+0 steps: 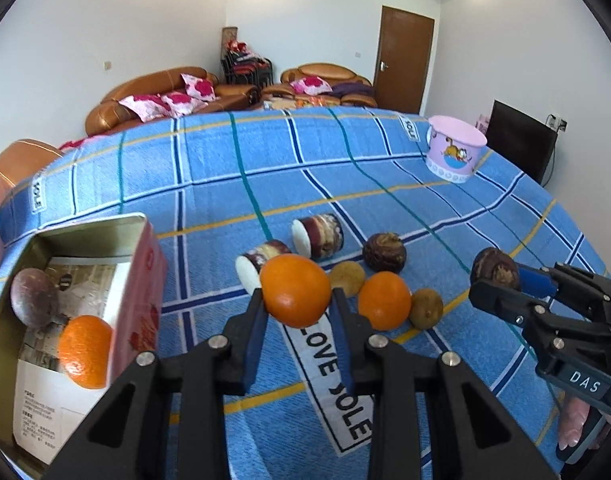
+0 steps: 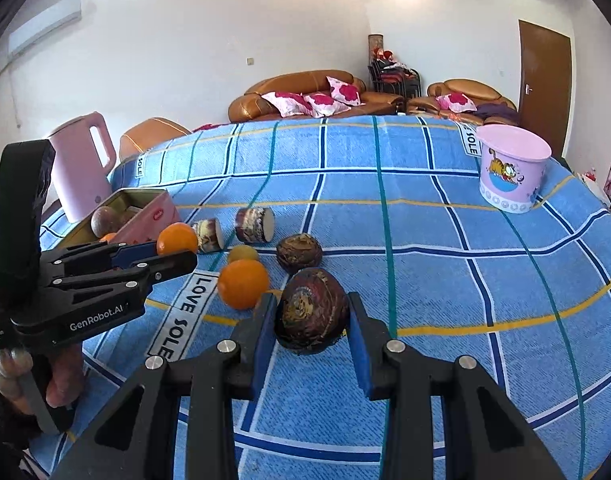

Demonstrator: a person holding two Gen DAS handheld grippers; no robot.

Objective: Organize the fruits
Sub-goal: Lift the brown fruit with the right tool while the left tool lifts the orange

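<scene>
Living room, white walls, tan leather sofas behind; work surface a table under a blue plaid cloth (image 1: 385, 184). Item: left gripper (image 1: 297, 312), clamped on an orange (image 1: 295, 290), pads pressed to both its sides. Item: pink tin box (image 1: 141, 280), lid off, just to this gripper's left and slightly nearer, long axis running roughly away from the viewer; inside lie another orange (image 1: 85, 350) and a dark round fruit (image 1: 33, 296). The left hand is by far the nearer to the tin, so the coming move is, by my reckoning, a short carry leftward over its pink wall. Item: right gripper (image 2: 311, 320), closed on a dark mottled round fruit (image 2: 311, 310), low over the cloth. Item, loose ahead of both grippers: a third orange (image 1: 383, 300), two small brownish fruits (image 1: 425, 308), one more dark round fruit (image 1: 384, 258), two cut cylindrical pieces with white ends (image 1: 317, 236). Item: pink cartoon tub (image 2: 511, 168), well apart, far right.
</scene>
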